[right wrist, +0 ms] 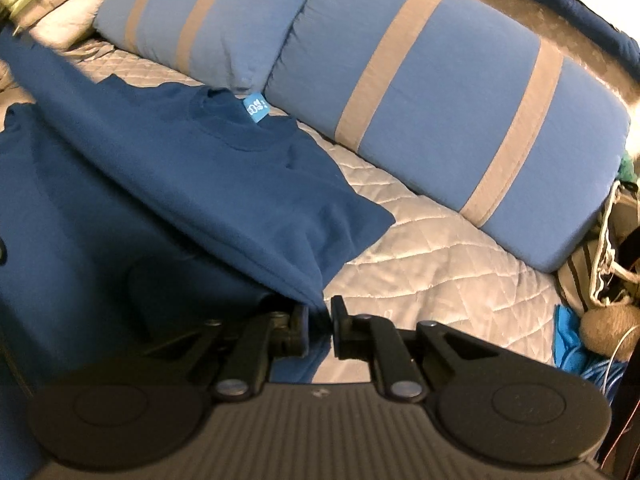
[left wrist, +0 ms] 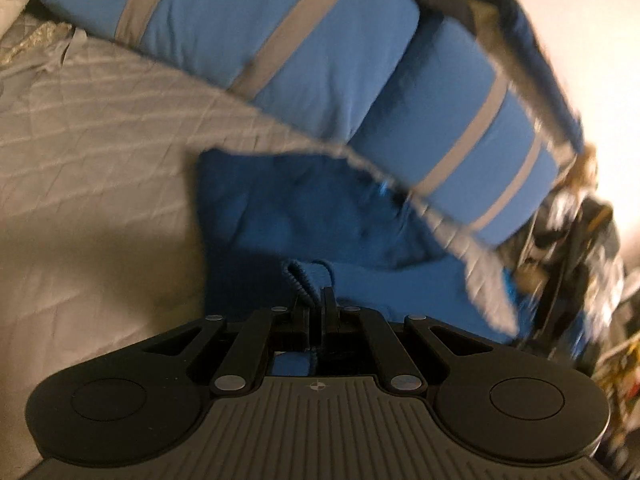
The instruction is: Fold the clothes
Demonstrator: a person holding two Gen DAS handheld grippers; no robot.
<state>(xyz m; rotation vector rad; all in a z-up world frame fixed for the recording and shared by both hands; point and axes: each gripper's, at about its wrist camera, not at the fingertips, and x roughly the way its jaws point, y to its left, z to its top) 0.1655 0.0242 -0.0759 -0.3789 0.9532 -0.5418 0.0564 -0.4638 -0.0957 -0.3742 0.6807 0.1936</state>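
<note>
A dark blue T-shirt (right wrist: 168, 168) lies on a grey quilted bed cover (right wrist: 440, 256), its collar with a light blue label (right wrist: 256, 109) toward the pillows. My right gripper (right wrist: 320, 316) is shut on a fold of the shirt's sleeve side and holds it up. In the blurred left wrist view the same shirt (left wrist: 296, 208) is spread ahead. My left gripper (left wrist: 316, 300) is shut on a stitched hem of the shirt (left wrist: 300, 276).
Two blue pillows with grey stripes (right wrist: 448, 112) lie along the far side of the bed, also in the left wrist view (left wrist: 280, 32). Bags and clutter (right wrist: 600, 288) stand beyond the bed's right edge. A pale blanket (right wrist: 68, 4) is bunched at the far left.
</note>
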